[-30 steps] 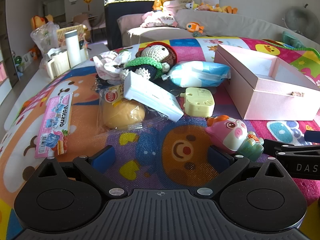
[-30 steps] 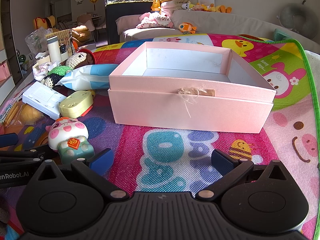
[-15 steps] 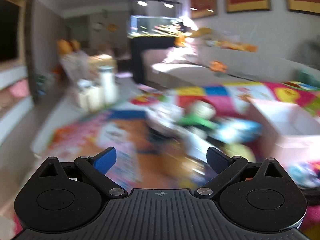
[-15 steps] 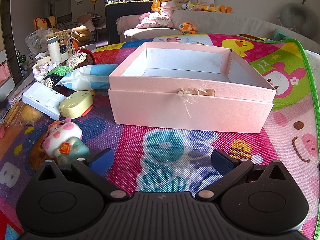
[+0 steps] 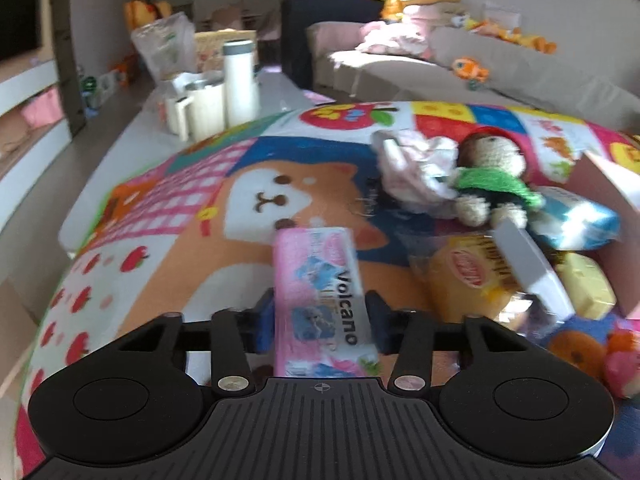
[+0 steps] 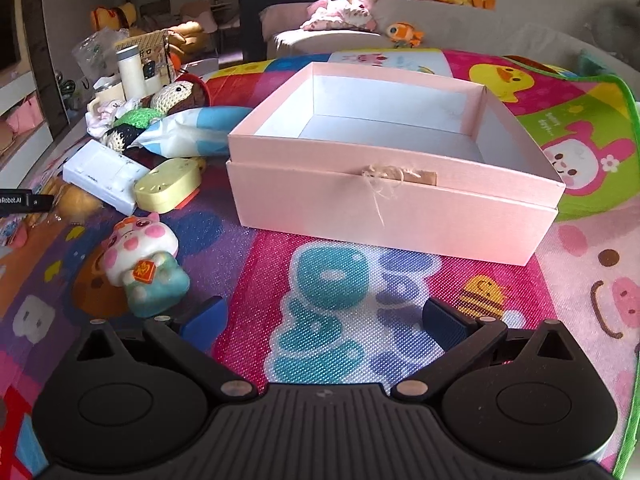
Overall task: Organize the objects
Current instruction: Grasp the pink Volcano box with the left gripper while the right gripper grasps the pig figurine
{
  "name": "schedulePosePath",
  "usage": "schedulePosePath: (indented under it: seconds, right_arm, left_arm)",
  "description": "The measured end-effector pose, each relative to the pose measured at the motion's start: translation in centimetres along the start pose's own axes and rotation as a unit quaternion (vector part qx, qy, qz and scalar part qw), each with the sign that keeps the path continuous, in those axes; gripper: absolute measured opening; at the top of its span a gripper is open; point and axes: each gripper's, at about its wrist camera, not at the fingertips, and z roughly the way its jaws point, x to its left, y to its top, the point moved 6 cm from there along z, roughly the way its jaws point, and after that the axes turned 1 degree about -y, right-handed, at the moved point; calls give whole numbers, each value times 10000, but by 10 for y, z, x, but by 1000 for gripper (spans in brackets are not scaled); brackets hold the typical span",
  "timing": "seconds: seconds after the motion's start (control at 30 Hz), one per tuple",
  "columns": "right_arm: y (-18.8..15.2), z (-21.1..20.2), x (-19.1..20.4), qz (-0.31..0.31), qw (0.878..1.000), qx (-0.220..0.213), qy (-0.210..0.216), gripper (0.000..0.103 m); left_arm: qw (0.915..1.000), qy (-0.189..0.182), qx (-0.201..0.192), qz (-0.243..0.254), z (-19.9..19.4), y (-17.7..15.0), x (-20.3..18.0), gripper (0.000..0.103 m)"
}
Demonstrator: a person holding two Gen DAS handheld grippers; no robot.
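My left gripper [image 5: 319, 320] is shut on a pink "Volcano" packet [image 5: 320, 292], which lies lengthwise between the blue pads over the colourful mat. To its right lie a crochet doll [image 5: 492, 176], a blue-white pack [image 5: 576, 220], a white box [image 5: 528, 264], a bagged yellow bun [image 5: 464, 276] and a yellow case [image 5: 588, 290]. My right gripper [image 6: 324, 322] is open and empty, low over the mat in front of the empty pink box [image 6: 392, 160]. A pink pig toy [image 6: 144, 264] stands left of it.
A white bottle [image 5: 240, 80] and cups stand at the mat's far left edge. A sofa with plush toys [image 6: 400, 32] is behind. The left gripper's body shows at the right wrist view's left edge [image 6: 24, 202].
My left gripper swung left away from the pig toy, came over the Volcano packet and shut on it. My right gripper rose slightly and stays open.
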Motion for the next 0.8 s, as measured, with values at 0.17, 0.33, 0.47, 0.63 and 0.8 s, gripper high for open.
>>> schedulePosePath:
  seconds: [0.17, 0.33, 0.47, 0.63, 0.8]
  right_arm:
    - [2, 1, 1, -7, 10000, 93, -24, 103]
    - [8, -5, 0, -163, 9989, 160, 408, 103]
    - [25, -40, 11, -171, 9901, -524, 1287, 103]
    - [26, -35, 60, -1113, 9803, -573, 1529, 88]
    - [21, -12, 98, -1685, 9748, -373, 1413, 63]
  left_arm:
    - [9956, -898, 60, 270, -28, -23, -30, 49]
    - [9870, -1499, 24, 583, -65, -44, -51, 49]
    - [9871, -1512, 41, 526, -76, -46, -44, 49]
    - [9881, -1487, 10, 402, -87, -40, -36, 49]
    - [9880, -1471, 14, 477, -94, -40, -38, 49]
